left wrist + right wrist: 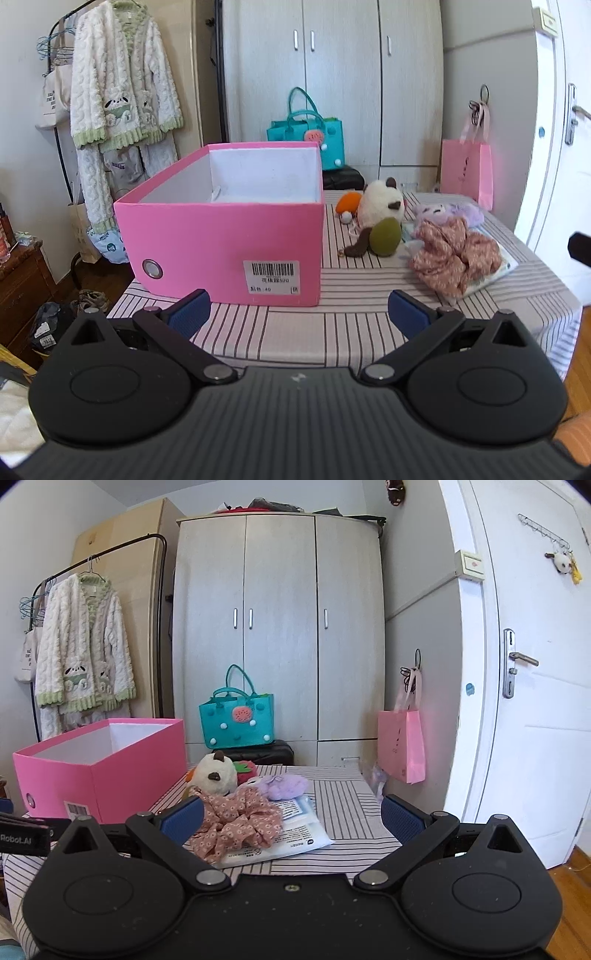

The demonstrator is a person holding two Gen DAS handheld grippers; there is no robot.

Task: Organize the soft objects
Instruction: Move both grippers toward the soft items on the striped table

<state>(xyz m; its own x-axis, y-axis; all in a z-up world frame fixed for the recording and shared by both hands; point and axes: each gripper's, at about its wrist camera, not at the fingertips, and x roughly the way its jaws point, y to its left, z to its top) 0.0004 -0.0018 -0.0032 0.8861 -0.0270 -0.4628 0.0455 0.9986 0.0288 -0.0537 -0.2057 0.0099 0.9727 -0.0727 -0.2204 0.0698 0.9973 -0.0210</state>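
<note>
While both my left claw (pixel 298 314) and right claw (pixel 291 819) gape wide and empty, bare striped counter (pixel 354 295) lies between the pink box (pixel 221 251) and floral scrunchie (pixel 452 256).

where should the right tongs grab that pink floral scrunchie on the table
Pinch a raised ruffle on the near side of the pink floral scrunchie, coming straight ahead and down from the front. It lies bunched in loose folds atop the white packets, nearest the open right tongs, so a fold gives a grip without catching the packets.
</note>
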